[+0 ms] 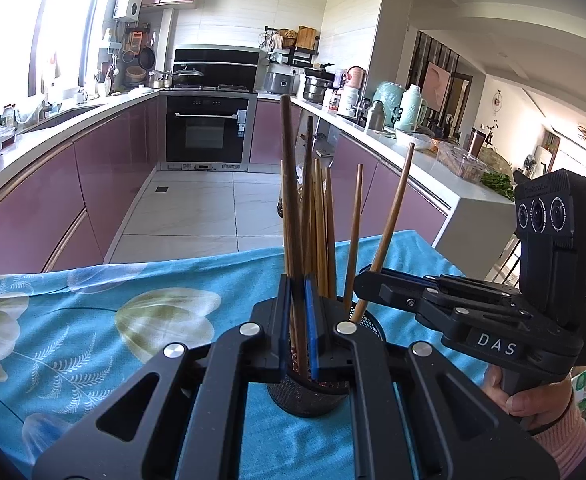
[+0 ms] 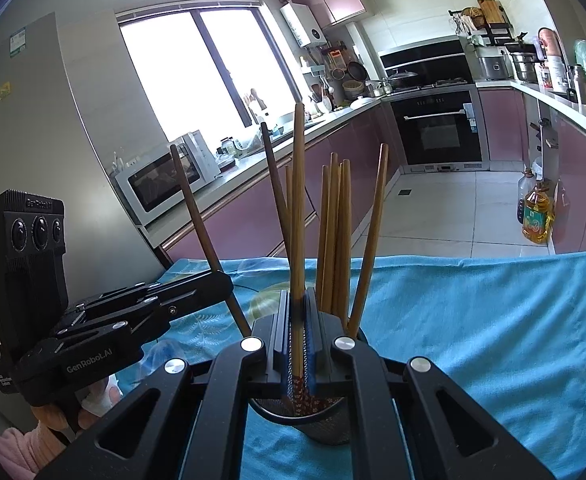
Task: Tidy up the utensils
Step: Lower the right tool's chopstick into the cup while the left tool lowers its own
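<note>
A black mesh utensil holder stands on the blue floral tablecloth and holds several wooden chopsticks. My left gripper is shut on a dark wooden chopstick, held upright over the holder. My right gripper is shut on a lighter chopstick with a red patterned end, also upright in the holder. Each gripper shows in the other's view: the right one, the left one.
The cloth-covered table's far edge runs across both views. Beyond it lie a kitchen floor, pink cabinets, an oven, a microwave and an oil bottle.
</note>
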`<state>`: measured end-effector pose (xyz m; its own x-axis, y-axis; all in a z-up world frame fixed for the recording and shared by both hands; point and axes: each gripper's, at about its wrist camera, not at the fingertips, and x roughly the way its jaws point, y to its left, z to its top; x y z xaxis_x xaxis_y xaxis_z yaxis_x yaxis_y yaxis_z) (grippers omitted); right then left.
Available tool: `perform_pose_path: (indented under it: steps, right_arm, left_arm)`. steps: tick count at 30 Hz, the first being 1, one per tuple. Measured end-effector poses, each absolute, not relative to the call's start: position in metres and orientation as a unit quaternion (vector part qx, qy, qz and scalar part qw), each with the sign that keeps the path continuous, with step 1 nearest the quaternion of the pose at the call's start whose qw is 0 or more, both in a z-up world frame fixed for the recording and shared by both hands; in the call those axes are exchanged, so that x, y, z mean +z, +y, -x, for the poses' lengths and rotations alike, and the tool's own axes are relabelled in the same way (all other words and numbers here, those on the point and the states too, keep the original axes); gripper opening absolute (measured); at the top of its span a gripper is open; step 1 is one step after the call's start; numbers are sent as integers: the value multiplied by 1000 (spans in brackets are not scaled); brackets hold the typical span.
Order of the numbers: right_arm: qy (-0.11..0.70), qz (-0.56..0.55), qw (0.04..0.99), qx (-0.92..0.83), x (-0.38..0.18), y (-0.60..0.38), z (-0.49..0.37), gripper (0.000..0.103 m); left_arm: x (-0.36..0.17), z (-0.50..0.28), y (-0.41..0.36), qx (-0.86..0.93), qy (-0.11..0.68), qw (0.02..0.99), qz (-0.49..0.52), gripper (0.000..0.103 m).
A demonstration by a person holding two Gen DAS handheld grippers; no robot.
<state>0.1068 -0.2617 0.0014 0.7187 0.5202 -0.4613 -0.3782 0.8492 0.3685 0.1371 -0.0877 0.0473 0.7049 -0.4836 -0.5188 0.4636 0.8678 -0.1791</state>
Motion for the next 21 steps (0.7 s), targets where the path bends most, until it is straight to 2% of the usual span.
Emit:
perform_pose_path:
  steps: [21]
  right_arm:
    - [300,-132,915,236,-6,-261,-121,6]
  left_arm:
    - [37,-163,-96,-249,307,919,6,9]
